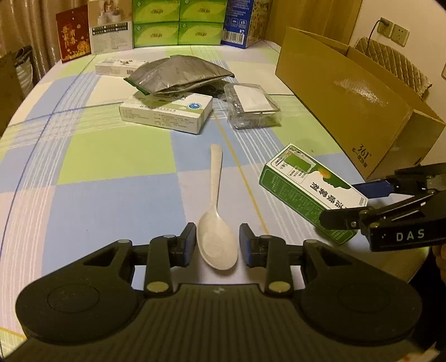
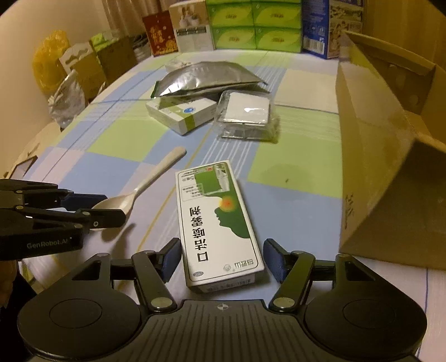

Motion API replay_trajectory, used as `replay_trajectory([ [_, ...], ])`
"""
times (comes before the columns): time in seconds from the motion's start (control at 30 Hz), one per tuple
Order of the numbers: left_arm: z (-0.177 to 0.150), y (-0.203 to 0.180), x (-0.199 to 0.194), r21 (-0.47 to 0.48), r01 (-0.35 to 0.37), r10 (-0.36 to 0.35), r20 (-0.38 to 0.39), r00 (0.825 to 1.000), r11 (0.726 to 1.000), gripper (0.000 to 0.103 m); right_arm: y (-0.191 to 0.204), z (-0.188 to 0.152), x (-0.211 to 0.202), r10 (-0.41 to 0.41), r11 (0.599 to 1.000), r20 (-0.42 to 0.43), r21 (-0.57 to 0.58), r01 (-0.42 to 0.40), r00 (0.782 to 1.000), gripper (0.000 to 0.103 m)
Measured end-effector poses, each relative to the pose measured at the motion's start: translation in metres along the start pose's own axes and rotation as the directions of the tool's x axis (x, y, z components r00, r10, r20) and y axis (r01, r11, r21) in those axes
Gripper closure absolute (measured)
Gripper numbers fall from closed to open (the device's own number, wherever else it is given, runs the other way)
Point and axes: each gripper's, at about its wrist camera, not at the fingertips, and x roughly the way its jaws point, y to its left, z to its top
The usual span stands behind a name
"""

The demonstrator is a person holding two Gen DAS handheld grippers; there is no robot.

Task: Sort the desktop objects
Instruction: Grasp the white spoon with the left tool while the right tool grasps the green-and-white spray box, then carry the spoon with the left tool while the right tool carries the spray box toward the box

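A cream plastic spoon (image 1: 216,181) lies on the checked tablecloth with its handle pointing away. Its bowl sits between the pads of my left gripper (image 1: 218,245), which has narrowed to the bowl's width and presses both sides. A green and white medicine box (image 2: 217,211) lies lengthwise between the fingers of my right gripper (image 2: 222,259), whose pads hug its long sides. The right wrist view shows the left gripper (image 2: 108,208) from the side, around the spoon (image 2: 156,175). The left wrist view shows the right gripper (image 1: 354,203) around the box (image 1: 301,183).
An open cardboard carton (image 1: 348,92) stands along the table's right side. Mid-table lie a silver pouch (image 1: 178,75) on a white and green box (image 1: 167,111), and a clear plastic case (image 1: 251,105). Tissue packs and cartons (image 1: 178,22) line the far edge.
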Motion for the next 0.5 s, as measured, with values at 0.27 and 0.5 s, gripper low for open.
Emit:
replay_trajectory([
  [0.27,-0.008,-0.011,0.005,0.073,-0.049,0.047,0.031,0.998,0.996,0.065,0.003,-0.007,0.002,0.006,0.999,0.064,-0.053,-0.002,0.998,0.041],
  [0.5,-0.011,-0.013,0.007,0.094,-0.084,0.081,0.039,0.996,0.992,0.065,0.004,-0.010,0.005,0.005,0.997,0.080,-0.077,0.002,0.997,0.041],
])
